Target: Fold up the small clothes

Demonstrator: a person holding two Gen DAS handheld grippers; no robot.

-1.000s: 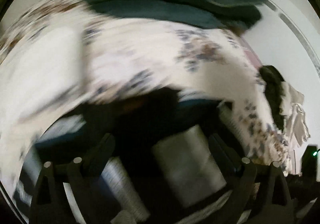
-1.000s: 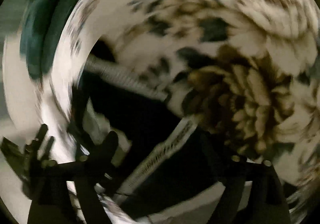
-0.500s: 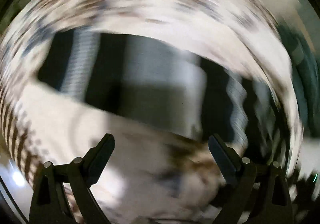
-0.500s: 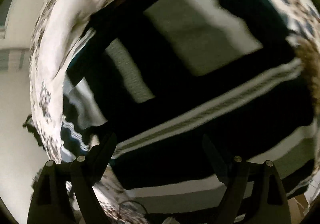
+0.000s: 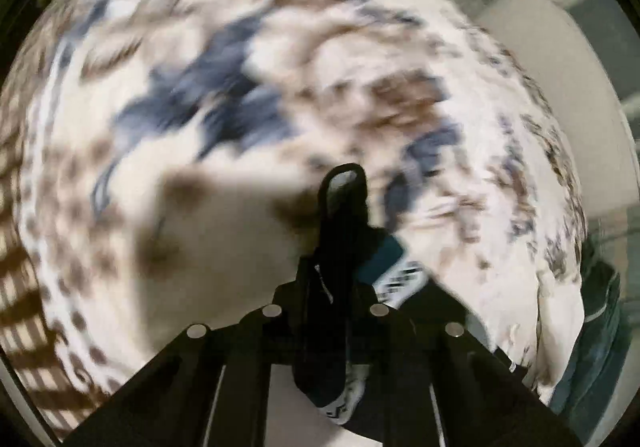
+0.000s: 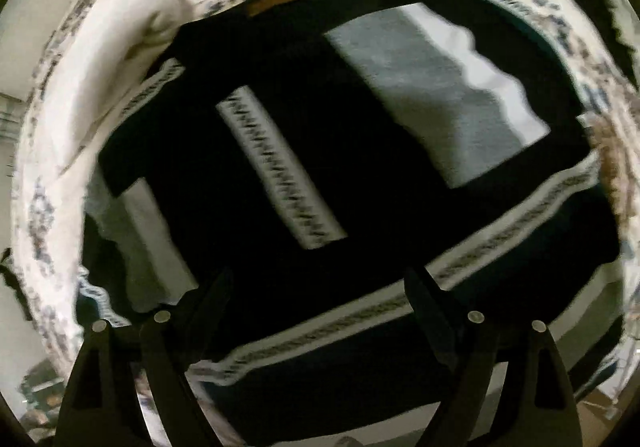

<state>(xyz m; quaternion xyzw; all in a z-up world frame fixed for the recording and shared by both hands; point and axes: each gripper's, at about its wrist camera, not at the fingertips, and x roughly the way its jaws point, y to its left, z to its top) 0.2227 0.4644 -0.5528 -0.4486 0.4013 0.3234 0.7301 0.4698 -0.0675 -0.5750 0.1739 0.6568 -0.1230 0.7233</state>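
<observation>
Half a second ago the left gripper's fingers stood wide apart over the spread cloth; now they are pressed together on a dark fold of fabric, and its camera has swung across the floral bedspread.

A small dark sweater (image 6: pixel 360 151) with grey panels and pale patterned stripes lies spread on the floral bedspread (image 6: pixel 120 47). In the right wrist view it fills most of the frame, a large grey panel to the far right and a narrow patterned stripe running diagonally through the middle. The right gripper (image 6: pixel 320 311) hangs just above the near hem, fingers wide apart and holding nothing.

In the left wrist view, the left gripper (image 5: pixel 344 207) is closed on a dark edge of the garment, which shows a bit of teal and patterned trim just right of the fingers. Which part of the sweater this is cannot be told; the view is blurred by motion. The bedspread (image 5: pixel 200 87), cream with blue and brown blooms, fills everything beyond.

The step in hand looks like carrying a gripped edge across to make a fold. To do it well, the left side should keep its pinch firm and low so the cloth drags flat and does not bunch. The right side would best take the matching edge or corner before the fold goes further, so both ends travel together and the crease lands straight. Soft knit sags, so a slow, even sweep will serve better than a quick one.

A dark green cloth (image 5: pixel 596 347) lies at the far right edge.
</observation>
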